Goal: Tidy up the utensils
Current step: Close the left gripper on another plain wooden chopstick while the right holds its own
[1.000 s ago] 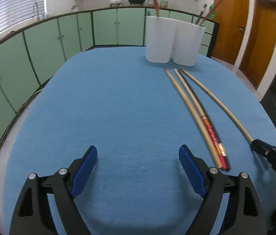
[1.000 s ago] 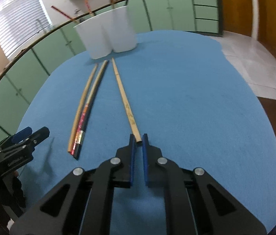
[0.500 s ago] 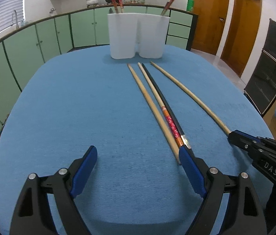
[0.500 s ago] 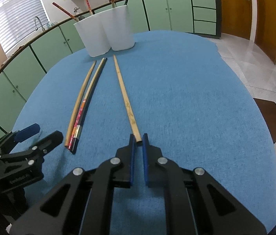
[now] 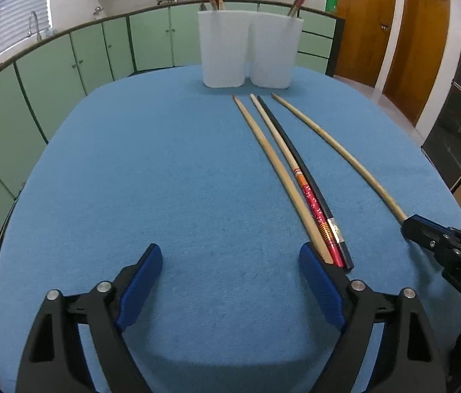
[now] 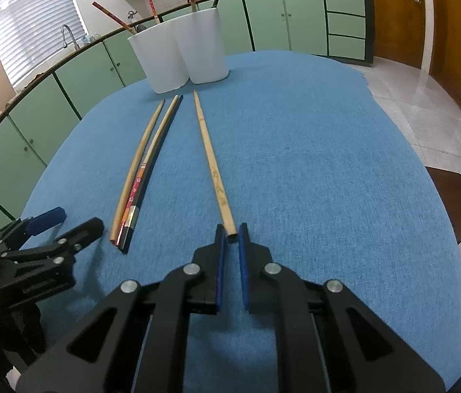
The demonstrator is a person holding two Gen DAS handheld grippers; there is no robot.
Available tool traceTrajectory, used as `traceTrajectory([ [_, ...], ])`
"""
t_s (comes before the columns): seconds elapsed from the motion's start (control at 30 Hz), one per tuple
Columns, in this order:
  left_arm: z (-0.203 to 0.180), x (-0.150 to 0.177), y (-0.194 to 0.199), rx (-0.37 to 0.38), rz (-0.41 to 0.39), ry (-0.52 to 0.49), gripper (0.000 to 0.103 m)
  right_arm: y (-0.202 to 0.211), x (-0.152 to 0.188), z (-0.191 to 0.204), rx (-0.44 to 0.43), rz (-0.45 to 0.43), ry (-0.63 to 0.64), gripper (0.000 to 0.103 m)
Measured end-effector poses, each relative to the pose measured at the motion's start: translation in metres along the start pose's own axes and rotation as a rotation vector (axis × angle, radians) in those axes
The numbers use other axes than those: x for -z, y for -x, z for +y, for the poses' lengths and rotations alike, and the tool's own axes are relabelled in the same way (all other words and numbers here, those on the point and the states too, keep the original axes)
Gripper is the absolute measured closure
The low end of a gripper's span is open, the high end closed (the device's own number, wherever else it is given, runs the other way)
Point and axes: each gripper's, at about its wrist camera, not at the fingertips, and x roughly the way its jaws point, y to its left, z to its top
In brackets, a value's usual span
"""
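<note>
Several long chopsticks lie on the blue table. A plain wooden chopstick point(image 5: 276, 167), a red-patterned one point(image 5: 312, 196) and a black one point(image 5: 299, 163) lie together; their near ends touch the right finger of my open left gripper point(image 5: 230, 262). A separate wooden chopstick point(image 6: 212, 163) lies to the right; my right gripper point(image 6: 231, 234) is shut on its near end, also seen in the left wrist view point(image 5: 407, 226). Two white holders point(image 5: 250, 52) with chopsticks stand at the table's far edge.
The blue table point(image 5: 132, 180) is rounded, with green cabinets point(image 5: 66, 65) behind and to the left. Wooden doors point(image 5: 394, 26) and tiled floor point(image 6: 426, 98) lie to the right. A dark chair seat point(image 6: 452, 209) sits beside the table's right edge.
My left gripper has swung right and forward, so the three chopsticks now meet its right finger. The right gripper stays shut on the lone chopstick's end.
</note>
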Motion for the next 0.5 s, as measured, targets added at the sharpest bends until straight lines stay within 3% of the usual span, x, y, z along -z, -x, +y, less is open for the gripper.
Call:
traceTrajectory([
  [0.2, -0.003, 0.004, 0.007, 0.073, -0.011, -0.012, 0.019, 0.000, 0.000, 0.001, -0.012, 0.000, 0.000, 0.091],
  [0.33, -0.020, 0.004, 0.001, 0.045, 0.016, -0.059, 0.018, 0.000, 0.000, 0.000, -0.020, 0.000, -0.008, 0.091],
  [0.5, -0.028, 0.001, 0.000, 0.069, 0.015, -0.063, 0.018, 0.000, -0.001, -0.001, -0.026, 0.001, -0.008, 0.091],
])
